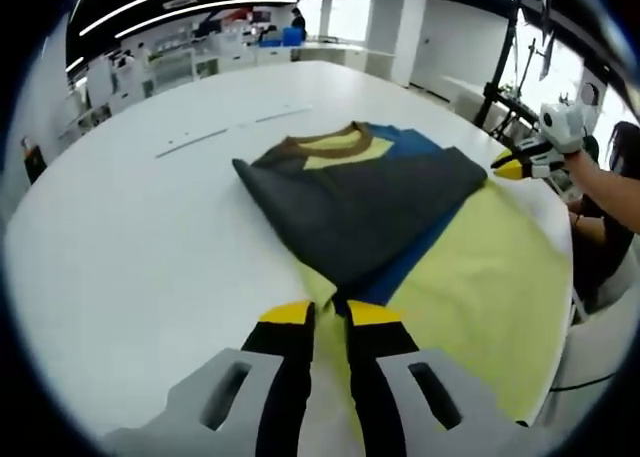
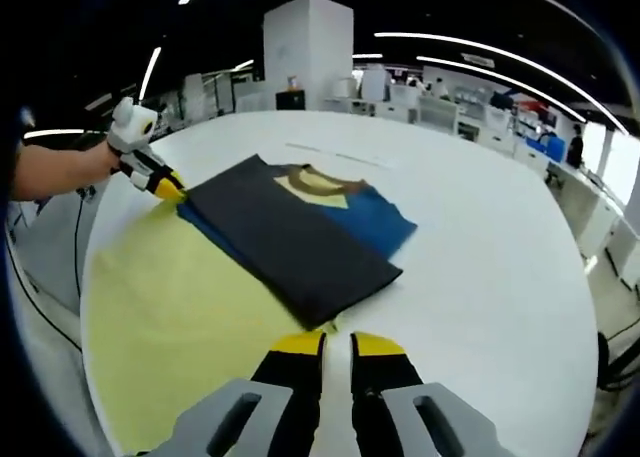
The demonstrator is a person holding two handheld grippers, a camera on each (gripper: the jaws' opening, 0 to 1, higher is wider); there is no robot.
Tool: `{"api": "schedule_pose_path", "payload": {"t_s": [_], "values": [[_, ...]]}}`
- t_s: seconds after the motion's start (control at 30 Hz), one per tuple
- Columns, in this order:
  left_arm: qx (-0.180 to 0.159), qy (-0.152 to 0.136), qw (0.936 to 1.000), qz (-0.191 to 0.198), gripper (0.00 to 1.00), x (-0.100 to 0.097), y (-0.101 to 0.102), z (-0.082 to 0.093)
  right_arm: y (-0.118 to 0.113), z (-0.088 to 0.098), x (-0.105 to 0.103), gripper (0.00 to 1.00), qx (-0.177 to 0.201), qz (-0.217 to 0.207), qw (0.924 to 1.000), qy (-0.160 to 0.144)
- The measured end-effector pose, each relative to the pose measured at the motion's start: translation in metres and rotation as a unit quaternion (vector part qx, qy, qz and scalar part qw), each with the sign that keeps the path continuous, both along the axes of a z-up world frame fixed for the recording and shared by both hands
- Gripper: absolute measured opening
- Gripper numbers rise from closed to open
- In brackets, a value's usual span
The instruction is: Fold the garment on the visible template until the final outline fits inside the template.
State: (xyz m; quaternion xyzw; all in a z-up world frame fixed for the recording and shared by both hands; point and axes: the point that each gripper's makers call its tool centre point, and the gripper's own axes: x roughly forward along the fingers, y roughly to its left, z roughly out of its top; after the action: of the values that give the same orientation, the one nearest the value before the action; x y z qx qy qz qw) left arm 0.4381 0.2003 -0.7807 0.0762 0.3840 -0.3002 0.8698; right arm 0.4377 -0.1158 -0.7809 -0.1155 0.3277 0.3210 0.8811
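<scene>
While the left hand-held gripper (image 1: 330,312) is hovering low over the white bench (image 1: 130,237), the left gripper view is showing its yellow-tipped jaws nearly together, gripping nothing. The folded garment (image 1: 365,202), dark grey over blue with a brown and yellow neckline, is lying just ahead of those tips, its near corner almost touching them. It is resting partly on the pale yellow template (image 1: 480,277), with its left part spilling onto bare bench. The right hand-held gripper (image 1: 512,167) is sitting at the garment's far right corner; whether it is pinching cloth I cannot tell.

Turning to the right gripper view, the right hand-held gripper (image 2: 337,342) is pointing at the garment (image 2: 290,232) with jaws close together and empty as far as the view is showing. The long axis is running from the near corner toward the left hand-held gripper (image 2: 170,189) at the opposite end. The template (image 2: 180,297) is spreading to the left, so the garment probably needs shifting or folding that way.
</scene>
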Motion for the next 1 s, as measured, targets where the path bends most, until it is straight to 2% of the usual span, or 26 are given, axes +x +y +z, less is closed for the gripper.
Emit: {"api": "schedule_pose_path", "payload": {"t_s": [0.7,1.0], "values": [[-0.005,-0.001,1.0,0.002,0.03,0.0,0.001,-0.003,0.011,-0.014,0.01,0.01,-0.023,0.022,0.9995,0.006],[-0.009,-0.026,0.9996,0.006,0.04,0.007,0.001,0.005,0.012,-0.017,0.011,0.0,-0.026,0.025,0.9993,0.009]]}}
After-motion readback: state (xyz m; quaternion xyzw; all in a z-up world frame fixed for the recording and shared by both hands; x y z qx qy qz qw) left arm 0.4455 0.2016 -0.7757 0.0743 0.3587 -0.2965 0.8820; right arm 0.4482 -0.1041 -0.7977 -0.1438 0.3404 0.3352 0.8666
